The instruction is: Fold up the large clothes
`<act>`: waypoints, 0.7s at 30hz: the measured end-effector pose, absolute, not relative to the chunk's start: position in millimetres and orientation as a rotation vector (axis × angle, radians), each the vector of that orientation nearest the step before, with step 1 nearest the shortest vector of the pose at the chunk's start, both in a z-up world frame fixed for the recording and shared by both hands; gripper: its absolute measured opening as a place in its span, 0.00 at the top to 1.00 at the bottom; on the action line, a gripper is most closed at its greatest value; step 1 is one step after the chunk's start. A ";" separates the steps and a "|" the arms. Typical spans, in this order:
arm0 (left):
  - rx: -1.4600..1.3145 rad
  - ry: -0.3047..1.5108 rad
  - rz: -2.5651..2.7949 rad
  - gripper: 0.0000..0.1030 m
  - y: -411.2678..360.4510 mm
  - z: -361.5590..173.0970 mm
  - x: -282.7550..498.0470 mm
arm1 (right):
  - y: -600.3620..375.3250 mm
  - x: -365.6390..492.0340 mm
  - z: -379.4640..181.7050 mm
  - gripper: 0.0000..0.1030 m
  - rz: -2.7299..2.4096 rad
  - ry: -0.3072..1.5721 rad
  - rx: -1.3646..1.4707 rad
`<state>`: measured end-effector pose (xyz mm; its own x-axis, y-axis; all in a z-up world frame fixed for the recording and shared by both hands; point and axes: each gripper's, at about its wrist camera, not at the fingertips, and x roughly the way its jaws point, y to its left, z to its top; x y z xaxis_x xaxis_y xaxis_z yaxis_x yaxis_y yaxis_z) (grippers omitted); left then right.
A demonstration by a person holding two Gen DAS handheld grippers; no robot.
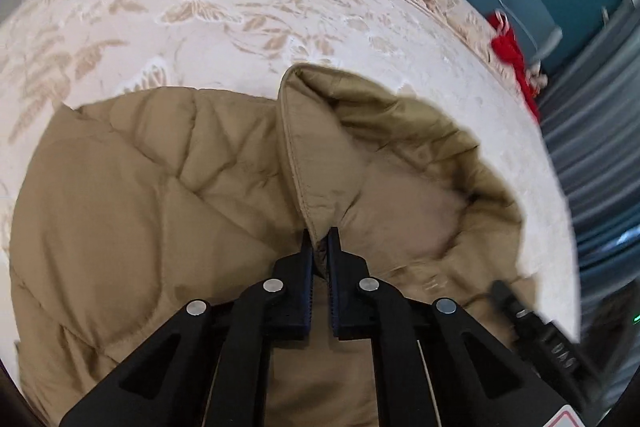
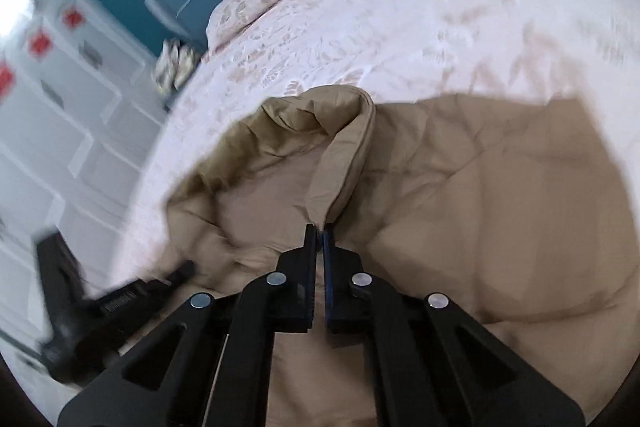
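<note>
Left wrist view: I'm seeing the tan quilted jacket (image 1: 132, 195) bunching on the bed (image 1: 200, 7); I'm angling both grippers downward, left gripper (image 1: 319, 235) and right gripper (image 2: 320, 229) jaws each clamping a fold.

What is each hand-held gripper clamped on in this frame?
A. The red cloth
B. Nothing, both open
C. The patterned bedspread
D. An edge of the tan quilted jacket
D: the left hand-held gripper and the right hand-held gripper each pinch a fold of the tan quilted jacket.

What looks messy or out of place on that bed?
The tan padded jacket lies rumpled on the floral bedspread, one edge lifted and folded over where the left tool and right tool pinch it. A red cloth hangs off the bed's far edge.
</note>
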<state>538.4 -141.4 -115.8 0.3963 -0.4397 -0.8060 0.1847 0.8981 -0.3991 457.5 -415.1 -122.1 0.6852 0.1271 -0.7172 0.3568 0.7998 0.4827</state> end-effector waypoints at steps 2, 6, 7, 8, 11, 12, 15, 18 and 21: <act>-0.184 1.066 -0.399 0.94 -147.0 -124.9 531.4 | -407.8 459.8 -134.7 0.98 -0.147 0.860 0.535; -0.095 0.996 -0.373 0.93 -156.1 -132.3 522.5 | -404.2 464.6 -146.5 0.99 -0.165 0.860 0.449; -0.083 0.976 -0.368 0.92 -157.5 -135.3 521.0 | -401.9 465.8 -148.8 0.99 -0.171 0.858 0.427; -0.079 0.965 -0.362 0.90 -158.2 -137.0 521.3 | -399.7 466.8 -151.0 0.99 -0.177 0.852 0.406; -0.082 0.930 -0.361 0.89 -158.1 -141.4 519.6 | -394.7 465.1 -154.3 0.99 -0.189 0.833 0.372; -0.084 0.919 -0.362 0.89 -157.5 -142.3 518.7 | -394.4 465.5 -155.5 0.99 -0.190 0.830 0.367; -0.080 0.902 -0.360 0.89 -158.3 -143.9 516.3 | -394.9 466.0 -158.2 1.00 -0.189 0.823 0.363; -0.067 0.892 -0.355 0.89 -160.1 -145.0 516.3 | -394.0 464.8 -159.5 1.00 -0.189 0.821 0.362; -0.055 0.884 -0.349 0.89 -161.9 -145.7 515.5 | -393.1 464.6 -159.4 1.00 -0.189 0.820 0.362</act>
<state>515.5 -161.9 -145.7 0.5818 -0.3210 -0.7473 0.2761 0.9422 -0.1898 464.6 -393.1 -159.4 0.6699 -0.0251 -0.7421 0.3020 0.9222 0.2414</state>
